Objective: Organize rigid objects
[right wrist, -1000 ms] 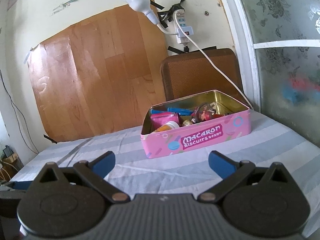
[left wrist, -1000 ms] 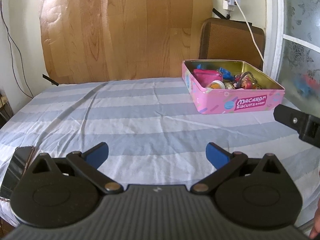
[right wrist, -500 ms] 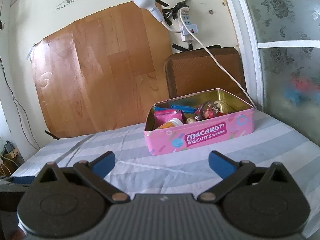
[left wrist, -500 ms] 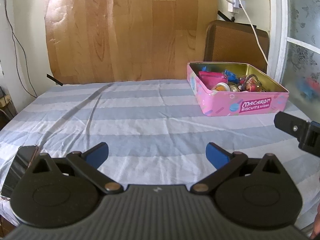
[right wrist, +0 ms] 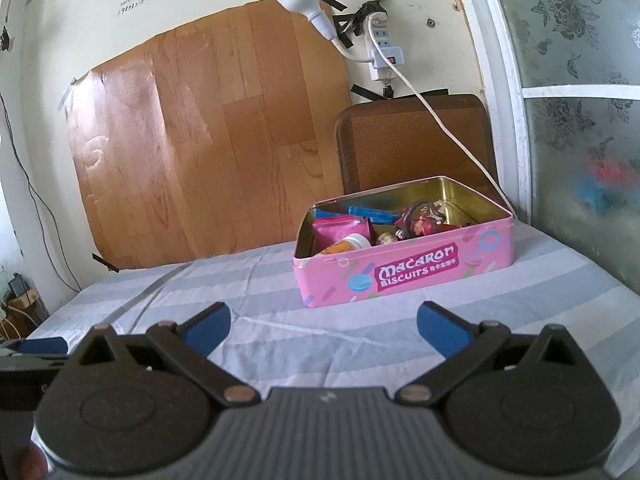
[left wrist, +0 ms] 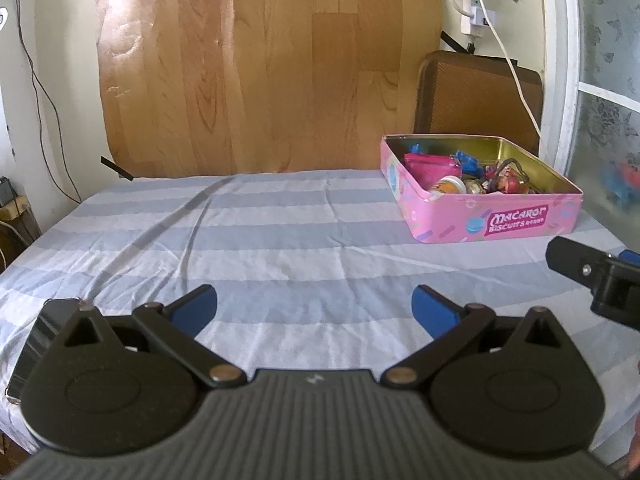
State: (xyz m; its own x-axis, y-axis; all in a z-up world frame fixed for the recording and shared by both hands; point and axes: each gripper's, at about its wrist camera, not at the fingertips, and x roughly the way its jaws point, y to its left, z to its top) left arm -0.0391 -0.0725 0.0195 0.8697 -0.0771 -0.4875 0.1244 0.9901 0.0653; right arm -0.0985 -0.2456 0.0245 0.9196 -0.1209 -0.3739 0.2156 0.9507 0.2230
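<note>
Both my claws, left (left wrist: 314, 306) and right (right wrist: 324, 326), hang wide open and empty, short of the pink tin (right wrist: 404, 276). Guessing I'm about to reach in, right claw first.

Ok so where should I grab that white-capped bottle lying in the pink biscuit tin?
Probably the white cap end of the bottle, coming from above. It lies tilted near the front-left corner of the tin, whose walls block side approaches, and the pink pouch crowds it behind.
</note>
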